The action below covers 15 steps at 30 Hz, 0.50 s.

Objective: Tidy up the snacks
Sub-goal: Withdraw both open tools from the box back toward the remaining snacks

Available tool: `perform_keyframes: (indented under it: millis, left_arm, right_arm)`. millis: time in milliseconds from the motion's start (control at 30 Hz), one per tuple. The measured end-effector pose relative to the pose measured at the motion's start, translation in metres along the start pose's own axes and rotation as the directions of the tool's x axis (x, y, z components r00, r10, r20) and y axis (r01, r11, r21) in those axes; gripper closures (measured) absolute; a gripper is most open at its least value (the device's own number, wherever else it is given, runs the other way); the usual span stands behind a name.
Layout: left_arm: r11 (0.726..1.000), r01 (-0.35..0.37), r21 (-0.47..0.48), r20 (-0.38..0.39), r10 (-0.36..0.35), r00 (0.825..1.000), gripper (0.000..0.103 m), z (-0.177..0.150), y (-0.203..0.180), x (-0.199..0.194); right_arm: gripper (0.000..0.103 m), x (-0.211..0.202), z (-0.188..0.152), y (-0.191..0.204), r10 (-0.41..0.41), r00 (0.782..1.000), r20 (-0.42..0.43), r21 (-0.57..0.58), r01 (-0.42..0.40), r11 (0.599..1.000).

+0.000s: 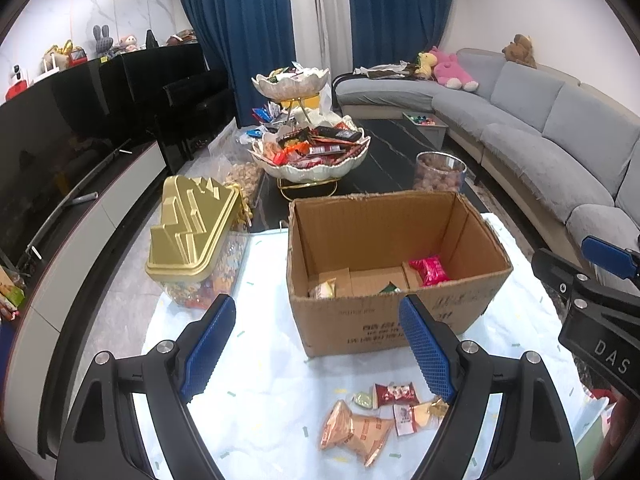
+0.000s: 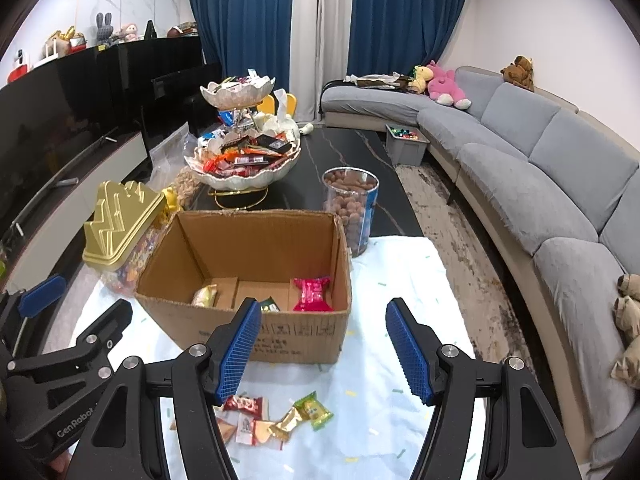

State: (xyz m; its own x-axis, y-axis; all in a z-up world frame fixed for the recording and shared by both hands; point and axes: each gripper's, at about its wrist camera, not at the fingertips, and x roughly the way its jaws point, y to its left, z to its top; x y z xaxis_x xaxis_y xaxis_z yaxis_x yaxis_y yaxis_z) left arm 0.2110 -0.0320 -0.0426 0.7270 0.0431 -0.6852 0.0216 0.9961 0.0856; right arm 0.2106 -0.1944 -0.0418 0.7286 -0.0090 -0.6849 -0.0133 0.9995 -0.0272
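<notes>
Two hand-held grippers hover over the table, both with jaws spread wide and nothing between the blue pads. The left hand-held gripper sits above the loose snacks near the table's front edge; the right hand-held gripper hangs beside it, its side visible at the right border of the left wrist view.

A cardboard box stands open on the pale cloth covering the table. Inside on its floor lie a pink packet at the right, a cream packet at the left, and a small dark green packet against the near wall.

In front of the box, on the cloth, a small cluster of snacks lies close together: an orange packet, a red packet, a white-and-orange packet, a gold candy and a green packet. Some of them touch or overlap; the orange one is partly hidden behind the finger in the right wrist view.

Left of the box stands a clear tub with a gold lid, filled with colourful sweets. Behind the box, a clear jar of brown round snacks stands on the dark table beyond the cloth. Farther back is a white two-tier bowl piled with wrapped snacks. A grey sofa curves along the right.
</notes>
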Motion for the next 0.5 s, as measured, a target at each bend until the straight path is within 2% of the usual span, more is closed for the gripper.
perform_keyframes:
  millis: [500]
  left_arm:
    - [1.000, 0.014, -0.001, -0.015, -0.014, 1.000, 0.019, -0.030, 0.007, 0.001]
  right_arm:
    - [0.037, 0.007, -0.030, 0.010, 0.008, 0.998, -0.062, 0.001, -0.008, 1.000]
